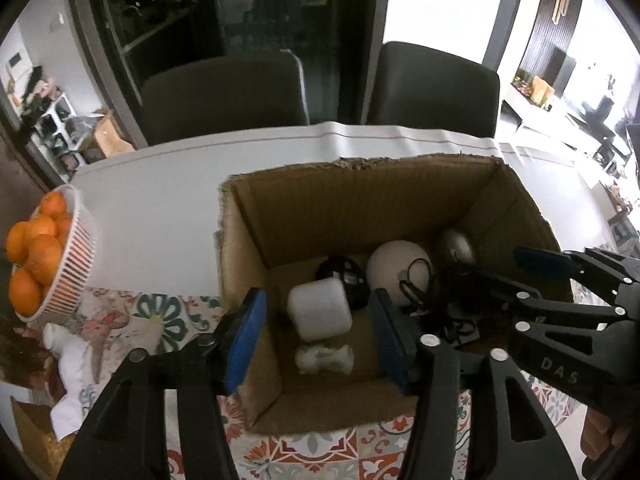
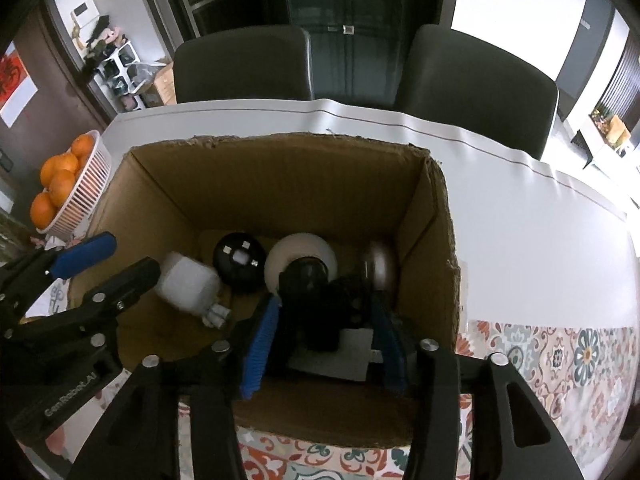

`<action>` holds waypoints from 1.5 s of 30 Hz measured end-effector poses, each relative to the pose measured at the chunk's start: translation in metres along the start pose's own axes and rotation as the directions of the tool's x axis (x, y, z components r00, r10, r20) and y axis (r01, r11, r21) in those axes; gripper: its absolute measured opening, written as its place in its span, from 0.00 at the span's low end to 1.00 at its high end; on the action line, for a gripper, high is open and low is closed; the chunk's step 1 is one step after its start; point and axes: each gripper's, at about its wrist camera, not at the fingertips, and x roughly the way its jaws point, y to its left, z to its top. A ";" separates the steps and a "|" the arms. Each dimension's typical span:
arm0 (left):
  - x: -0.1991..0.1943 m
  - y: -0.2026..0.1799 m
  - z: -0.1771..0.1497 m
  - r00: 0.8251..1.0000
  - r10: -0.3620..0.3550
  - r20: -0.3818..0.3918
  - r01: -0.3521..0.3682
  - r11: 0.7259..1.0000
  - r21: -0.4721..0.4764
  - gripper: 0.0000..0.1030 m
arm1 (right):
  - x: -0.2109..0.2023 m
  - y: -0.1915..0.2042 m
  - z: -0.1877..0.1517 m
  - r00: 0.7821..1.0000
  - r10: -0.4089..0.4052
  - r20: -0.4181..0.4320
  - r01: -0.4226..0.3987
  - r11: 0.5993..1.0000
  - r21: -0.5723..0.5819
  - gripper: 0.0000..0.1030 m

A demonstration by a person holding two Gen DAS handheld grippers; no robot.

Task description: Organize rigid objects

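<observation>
Daylight blows out the right-side windows, the box (image 1: 360, 208) interior perhaps underexposed, edges fisheye-bent and dark.

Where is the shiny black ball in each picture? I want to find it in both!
Left wrist view: the black ball sits low in the cardboard box, just behind the white jar, left of the big cream ball.
Right wrist view: the black ball is at the box's bottom, left of centre, between the white jar and the cream ball.
Shared landmark: the basket of oranges, left of the box.
</observation>
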 end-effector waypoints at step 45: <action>-0.284 -0.014 -0.153 0.856 0.104 0.506 -0.077 0.994 -0.073 1.00 | -0.280 0.049 -0.201 0.789 -0.262 0.556 0.168 0.962 0.214 0.82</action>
